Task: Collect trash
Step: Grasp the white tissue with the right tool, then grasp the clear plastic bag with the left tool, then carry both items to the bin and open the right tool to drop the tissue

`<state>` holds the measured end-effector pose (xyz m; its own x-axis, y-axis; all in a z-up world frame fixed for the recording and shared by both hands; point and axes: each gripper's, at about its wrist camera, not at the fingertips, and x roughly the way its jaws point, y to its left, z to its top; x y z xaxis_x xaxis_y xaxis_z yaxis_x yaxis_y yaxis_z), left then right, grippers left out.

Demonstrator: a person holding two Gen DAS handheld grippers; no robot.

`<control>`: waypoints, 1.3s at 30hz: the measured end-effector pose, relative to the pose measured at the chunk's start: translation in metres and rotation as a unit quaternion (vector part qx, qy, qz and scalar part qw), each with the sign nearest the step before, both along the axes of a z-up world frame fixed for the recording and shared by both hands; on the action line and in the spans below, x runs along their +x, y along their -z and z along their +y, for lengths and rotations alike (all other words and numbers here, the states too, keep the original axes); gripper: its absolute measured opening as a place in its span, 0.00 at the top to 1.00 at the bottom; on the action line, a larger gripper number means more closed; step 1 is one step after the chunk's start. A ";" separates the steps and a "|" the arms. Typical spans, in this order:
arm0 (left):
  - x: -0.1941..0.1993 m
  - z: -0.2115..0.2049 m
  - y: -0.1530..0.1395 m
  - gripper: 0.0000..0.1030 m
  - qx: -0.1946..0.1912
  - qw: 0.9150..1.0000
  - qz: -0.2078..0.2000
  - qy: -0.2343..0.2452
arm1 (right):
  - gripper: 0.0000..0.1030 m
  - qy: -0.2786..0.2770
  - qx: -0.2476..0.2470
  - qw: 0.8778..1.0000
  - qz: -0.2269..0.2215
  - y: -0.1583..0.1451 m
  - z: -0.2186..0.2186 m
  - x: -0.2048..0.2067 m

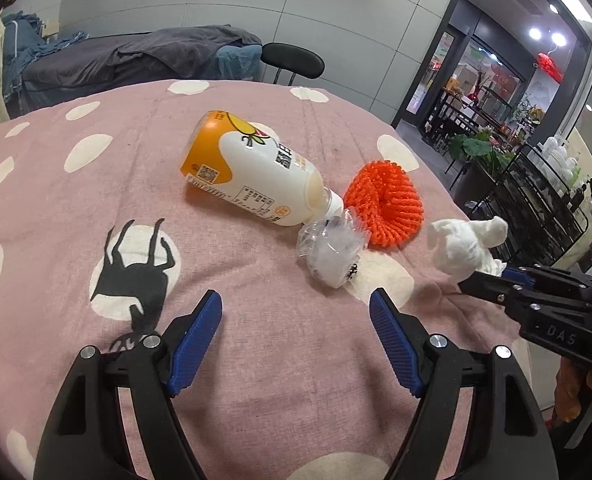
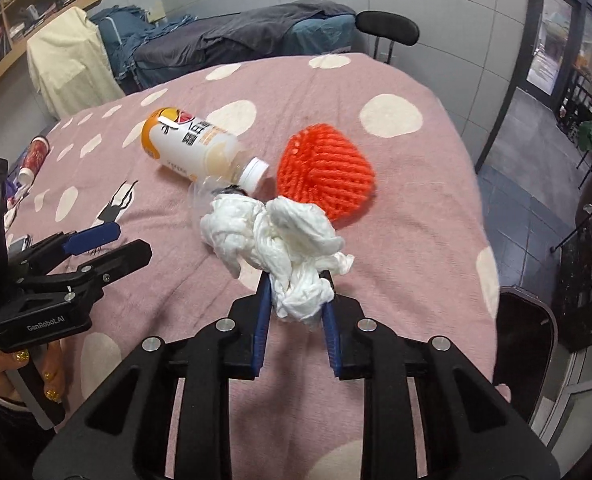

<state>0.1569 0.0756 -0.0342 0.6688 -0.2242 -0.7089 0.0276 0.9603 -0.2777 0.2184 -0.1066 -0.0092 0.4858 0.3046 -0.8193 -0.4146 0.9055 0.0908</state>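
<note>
Nearest our left lens, the left hand-held gripper (image 1: 296, 304) hangs released, its blue pads spread wide over the pink dotted tabletop (image 1: 55, 200). Ahead of it and slightly left lies the drink bottle (image 1: 247, 172) on its side, long axis running from the orange base at far left down to the white cap at near right. Touching the cap end sits a crumpled clear plastic wrapper (image 1: 332, 252), almost straight ahead of our left hand-held gripper and nearer to it than to the right one. Just beyond the wrapper, to the right, rests the orange foam net (image 1: 384, 204). Farther right, our right hand-held gripper (image 2: 296, 300) is clenched on a wad of white tissue (image 2: 283, 240), lifted clear of the cloth. We judge the wrapper the left side's next pick; no bin shows in either view.
</note>
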 end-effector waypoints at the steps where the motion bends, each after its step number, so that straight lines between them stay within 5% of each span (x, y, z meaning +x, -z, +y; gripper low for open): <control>1: 0.003 -0.004 0.000 0.28 0.002 1.000 0.000 0.006 | 0.76 0.006 0.002 1.000 -0.005 -0.003 -0.006 -0.001; 10: 0.050 -0.048 0.011 0.28 0.052 0.997 0.031 0.047 | 0.76 0.046 0.025 0.999 -0.008 -0.007 -0.042 -0.014; 18: 0.068 -0.057 0.024 0.70 0.065 0.994 0.070 0.052 | 0.76 0.068 0.033 0.997 -0.010 0.001 -0.060 -0.027; 39: -0.017 -0.086 -0.031 0.74 0.018 0.996 -0.037 0.074 | 0.76 0.121 0.068 0.990 -0.032 0.008 -0.108 -0.055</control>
